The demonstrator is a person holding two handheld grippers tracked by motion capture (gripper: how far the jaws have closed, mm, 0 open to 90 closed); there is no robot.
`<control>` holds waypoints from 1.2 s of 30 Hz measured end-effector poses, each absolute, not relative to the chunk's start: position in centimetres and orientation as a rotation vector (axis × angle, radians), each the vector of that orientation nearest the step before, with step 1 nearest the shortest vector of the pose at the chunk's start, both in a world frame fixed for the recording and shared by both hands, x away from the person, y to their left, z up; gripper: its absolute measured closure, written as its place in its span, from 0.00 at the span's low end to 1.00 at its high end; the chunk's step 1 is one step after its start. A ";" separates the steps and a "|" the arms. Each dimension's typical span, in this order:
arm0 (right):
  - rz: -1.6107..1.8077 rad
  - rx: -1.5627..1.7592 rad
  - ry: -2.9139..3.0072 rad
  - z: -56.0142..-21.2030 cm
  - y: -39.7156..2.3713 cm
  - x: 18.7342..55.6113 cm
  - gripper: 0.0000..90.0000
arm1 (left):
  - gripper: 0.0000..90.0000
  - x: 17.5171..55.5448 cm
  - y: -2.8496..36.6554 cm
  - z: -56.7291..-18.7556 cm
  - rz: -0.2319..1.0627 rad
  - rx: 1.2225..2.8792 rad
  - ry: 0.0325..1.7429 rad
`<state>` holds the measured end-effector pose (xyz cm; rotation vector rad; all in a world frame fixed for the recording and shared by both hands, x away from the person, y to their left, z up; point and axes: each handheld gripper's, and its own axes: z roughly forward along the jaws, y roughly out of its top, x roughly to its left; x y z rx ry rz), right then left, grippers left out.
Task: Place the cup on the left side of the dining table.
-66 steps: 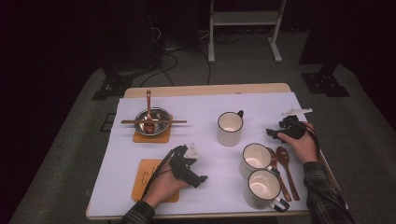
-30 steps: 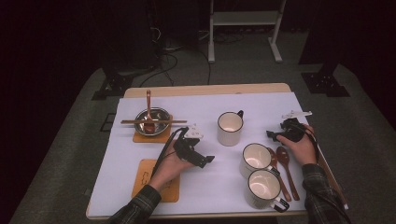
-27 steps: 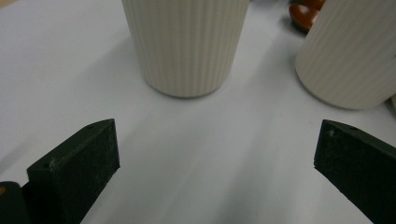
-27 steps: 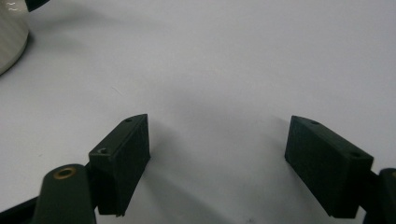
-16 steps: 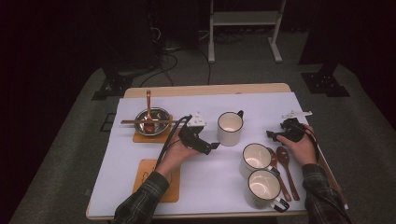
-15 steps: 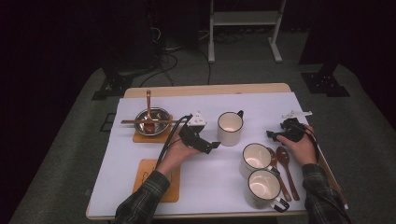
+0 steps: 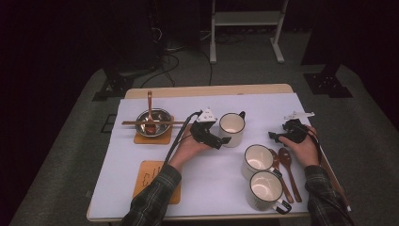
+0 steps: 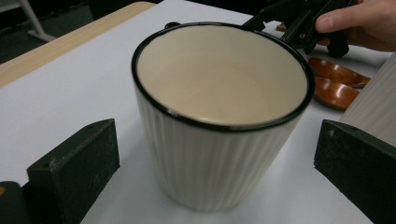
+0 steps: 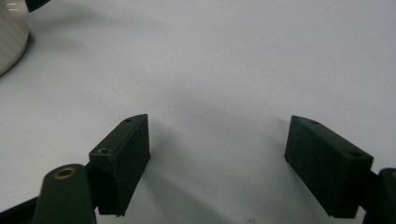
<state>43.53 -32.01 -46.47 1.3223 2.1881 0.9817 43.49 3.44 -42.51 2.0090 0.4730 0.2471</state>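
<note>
text: none legible | orange mat (image 7: 155, 181): dark marks, too small to read

A pale wooden surface (image 7: 160, 92) covered by a white sheet sits mid-frame. At its upper left an orange square coaster (image 7: 151, 138) carries a metal bowl; a second orange coaster (image 7: 150, 176) lies lower left. A cream ribbed mug (image 7: 232, 129) stands at centre, two more cream mugs (image 7: 258, 159) (image 7: 264, 190) lower right, beside two brown wooden spoons (image 7: 287, 160).
</note>
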 end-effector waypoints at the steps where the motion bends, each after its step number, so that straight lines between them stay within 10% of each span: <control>1: 0.982 1.322 2.188 -46.5 -32.0 43.5 0.23 | 0.00 43.6 3.3 -42.6 0.249 2.000 0.469; 36: 0.982 1.318 2.187 -46.5 -32.0 43.5 0.23 | 0.03 45.3 -0.6 -44.1 0.272 2.000 0.431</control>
